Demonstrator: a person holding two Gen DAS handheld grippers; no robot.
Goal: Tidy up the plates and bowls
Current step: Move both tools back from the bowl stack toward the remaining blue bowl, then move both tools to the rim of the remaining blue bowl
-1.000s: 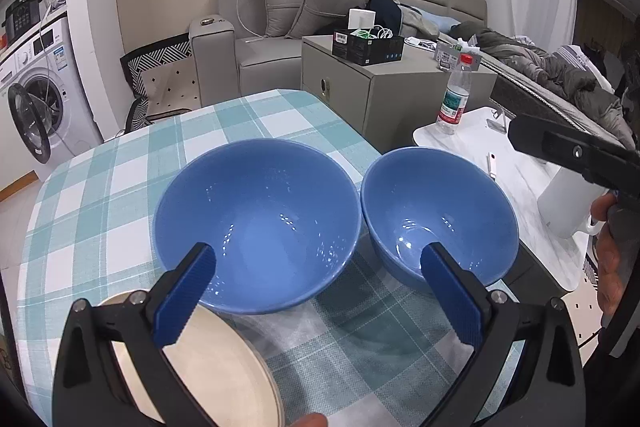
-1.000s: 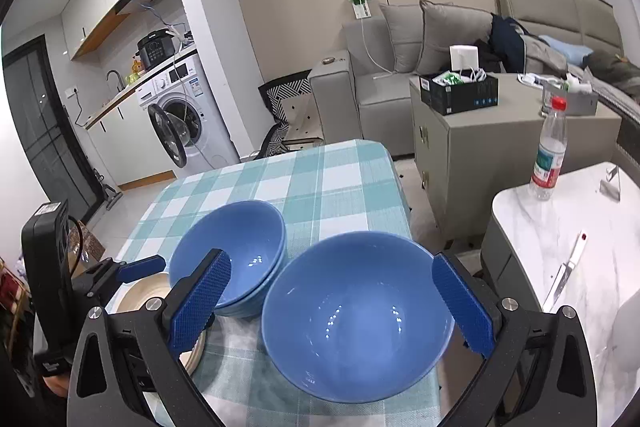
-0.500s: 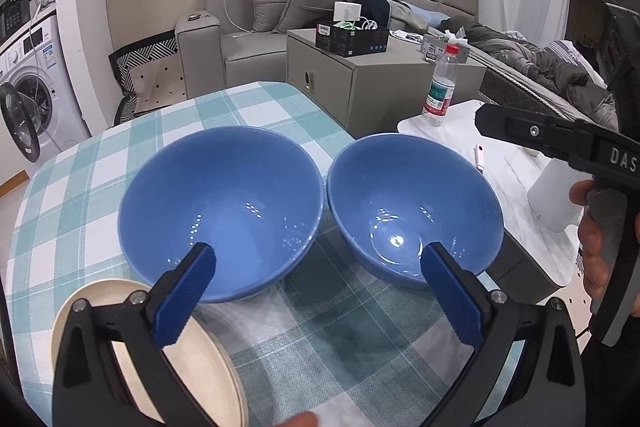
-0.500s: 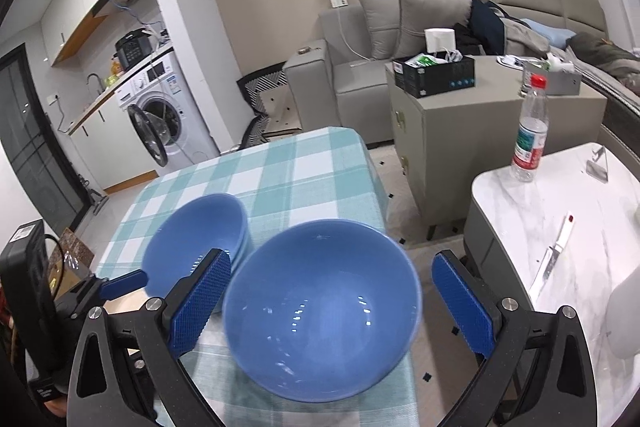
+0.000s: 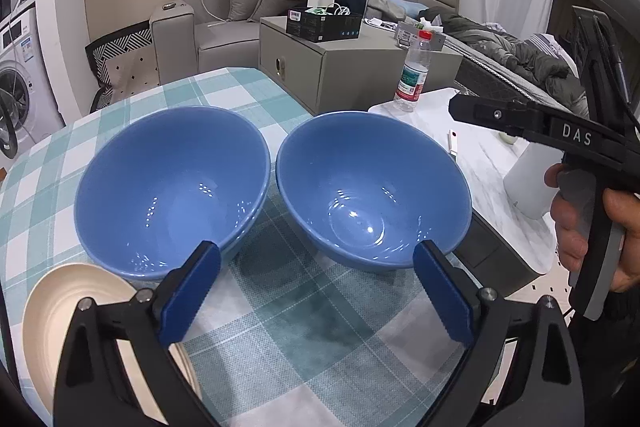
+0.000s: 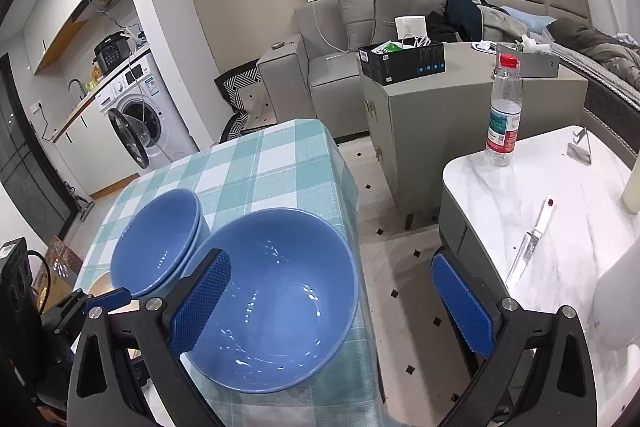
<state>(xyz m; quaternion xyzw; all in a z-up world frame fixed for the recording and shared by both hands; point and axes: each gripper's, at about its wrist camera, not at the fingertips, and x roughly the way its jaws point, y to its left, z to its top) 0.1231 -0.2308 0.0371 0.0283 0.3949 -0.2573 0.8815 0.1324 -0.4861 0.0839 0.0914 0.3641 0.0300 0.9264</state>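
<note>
Two blue bowls stand side by side on the checked tablecloth [image 5: 304,339]. The left blue bowl [image 5: 172,187] looks like a stack of two in the right wrist view [image 6: 156,243]. The right blue bowl [image 5: 372,191] sits at the table's right edge and also shows in the right wrist view [image 6: 276,295]. A cream plate [image 5: 60,319] lies at the near left. My left gripper [image 5: 316,291] is open and empty, just short of the bowls. My right gripper [image 6: 332,303] is open and empty, above the right bowl's right rim and the floor.
A white marble side table [image 6: 520,203] to the right holds a water bottle [image 6: 504,111], a knife [image 6: 528,247] and a white cup [image 5: 532,183]. A grey cabinet [image 6: 440,107], a sofa and a washing machine [image 6: 136,115] stand behind.
Both grippers have drawn back and shifted right. The bowls now sit further left in both views. Both grippers stayed open.
</note>
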